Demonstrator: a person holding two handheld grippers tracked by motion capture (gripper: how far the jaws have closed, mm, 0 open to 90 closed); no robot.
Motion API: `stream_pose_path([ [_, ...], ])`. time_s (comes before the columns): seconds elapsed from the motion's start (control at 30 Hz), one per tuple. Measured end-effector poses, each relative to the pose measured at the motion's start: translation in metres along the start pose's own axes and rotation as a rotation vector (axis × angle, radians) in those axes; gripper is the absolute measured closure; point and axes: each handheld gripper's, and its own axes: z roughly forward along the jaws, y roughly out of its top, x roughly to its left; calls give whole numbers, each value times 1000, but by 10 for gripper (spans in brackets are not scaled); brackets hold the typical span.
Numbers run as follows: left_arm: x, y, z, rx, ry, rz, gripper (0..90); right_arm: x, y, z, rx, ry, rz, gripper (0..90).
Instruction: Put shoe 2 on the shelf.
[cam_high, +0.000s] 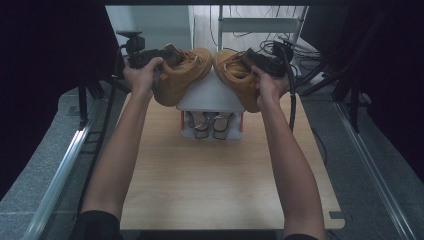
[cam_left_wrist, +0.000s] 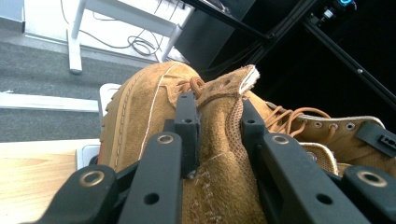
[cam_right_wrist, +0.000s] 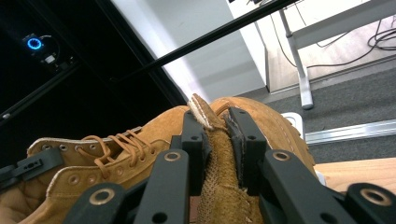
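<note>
Gripping each tan suede boot by its tongue, left gripper (cam_high: 161, 59) & right gripper (cam_high: 254, 59) are clamped shut on left boot (cam_high: 181, 75), right boot (cam_high: 235, 75), held above white shoe rack (cam_high: 210, 95); toes should be lowered evenly onto rack top.

The high view looks forward and down over the wooden table (cam_high: 225, 185) from the person's side. Each gripper view sits close behind its jaws, facing across a tan boot (cam_left_wrist: 154, 107) toward the other boot (cam_left_wrist: 327, 135); all views share both boots.

- Your left gripper (cam_high: 165, 54) has its jaw tips buried behind the left boot (cam_high: 181, 75); soles unseen
- items in the white rack (cam_high: 212, 125) too small to tell
</note>
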Motion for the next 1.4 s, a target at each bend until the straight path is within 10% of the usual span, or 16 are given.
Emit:
stream_pose_path([
  [0.37,13,-2,22,39,17,-58,734,-5,-8,31,3,-13,65,758],
  [0.77,26,-7,24,82,-49,-45,663,-15,-1,30,44,-36,-78,639],
  [1.4,27,-10,24,57,-65,-46,691,-17,-2,28,43,1,-90,628],
])
